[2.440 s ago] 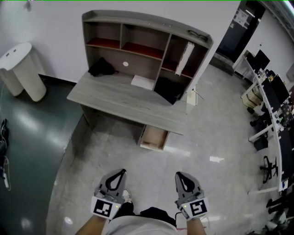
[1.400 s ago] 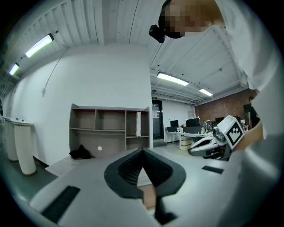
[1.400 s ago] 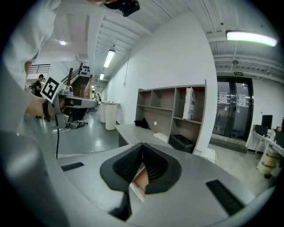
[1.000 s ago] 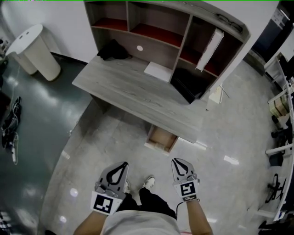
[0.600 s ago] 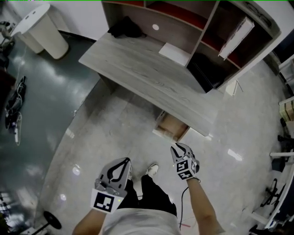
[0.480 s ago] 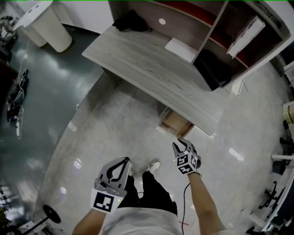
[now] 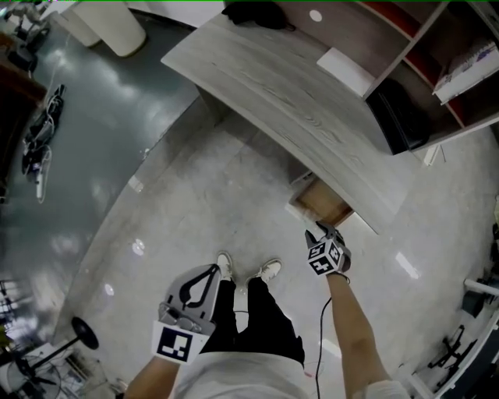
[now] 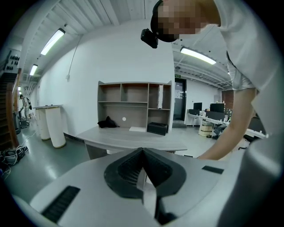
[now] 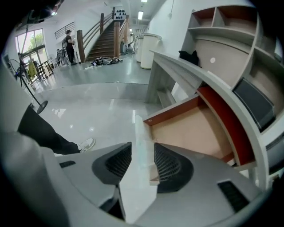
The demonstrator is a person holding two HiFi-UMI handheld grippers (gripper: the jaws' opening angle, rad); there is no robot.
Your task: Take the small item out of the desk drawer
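Observation:
The grey wooden desk (image 7: 288, 101) has its drawer (image 7: 327, 204) pulled out under its right end. My right gripper (image 7: 320, 232) reaches to the drawer's front. In the right gripper view the jaws (image 9: 143, 148) are opening, and the pale top edge of the drawer front runs between them. The drawer's tan floor (image 9: 191, 128) looks bare where it shows, and I see no small item. My left gripper (image 7: 212, 270) hangs low by the person's left leg, shut with nothing in it (image 8: 143, 153), and points at the desk (image 8: 133, 138) from a distance.
On the desk are a black cloth (image 7: 257, 12), a white sheet (image 7: 345, 70) and a black box (image 7: 398, 113) under the hutch shelves. A white cylinder (image 7: 117, 23) stands far left with cables (image 7: 39, 140) on the dark floor. The person's shoes (image 7: 269, 270) face the desk.
The person has walked up to the desk. My right gripper has stretched forward from waist level to the drawer front and its jaws have parted. The left gripper stayed low and shut.

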